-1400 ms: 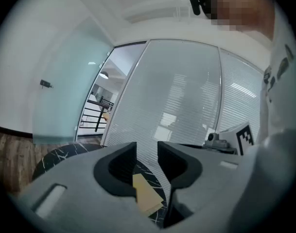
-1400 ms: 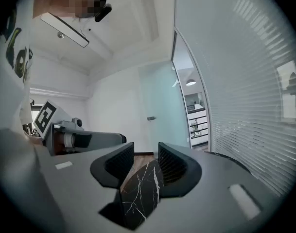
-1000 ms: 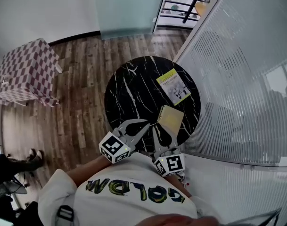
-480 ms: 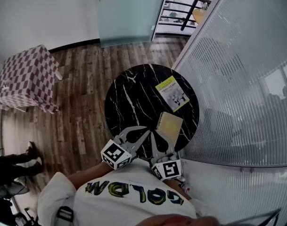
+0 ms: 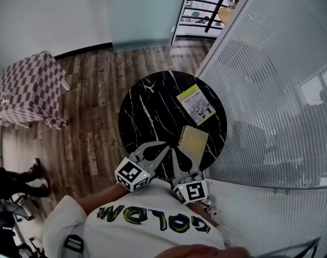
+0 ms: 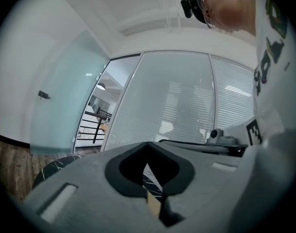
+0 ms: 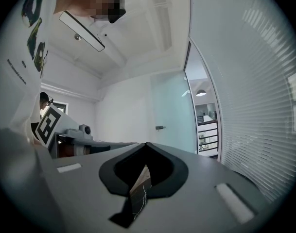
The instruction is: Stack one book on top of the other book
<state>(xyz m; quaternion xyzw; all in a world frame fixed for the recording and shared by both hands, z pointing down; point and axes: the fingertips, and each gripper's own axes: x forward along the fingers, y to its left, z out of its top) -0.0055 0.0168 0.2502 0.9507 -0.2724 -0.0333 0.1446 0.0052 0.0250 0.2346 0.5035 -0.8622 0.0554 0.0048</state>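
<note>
Two books lie on the round black marble table [image 5: 147, 106]. A book with a yellow-green and white cover [image 5: 196, 104] rests at the far right. A plain pale yellow book [image 5: 193, 140] lies nearer to me, at the right. My left gripper [image 5: 164, 146] hovers at the table's near edge, shut and empty, left of the yellow book. My right gripper [image 5: 174, 151] sits beside it, shut and empty, its tips just short of the yellow book's near corner. In the left gripper view the jaws [image 6: 148, 145] meet; in the right gripper view the jaws [image 7: 147, 147] meet too.
A ribbed glass wall [image 5: 270, 79] runs close along the table's right side. A checkered pink-and-white block [image 5: 29, 87] stands on the wooden floor [image 5: 93, 117] at the left. A frosted glass door [image 5: 144, 12] is at the back. A person's feet [image 5: 23, 176] show at the far left.
The right gripper's jaws look narrower than a second ago. Both grippers stay at the table's near edge, and the books have not moved.
</note>
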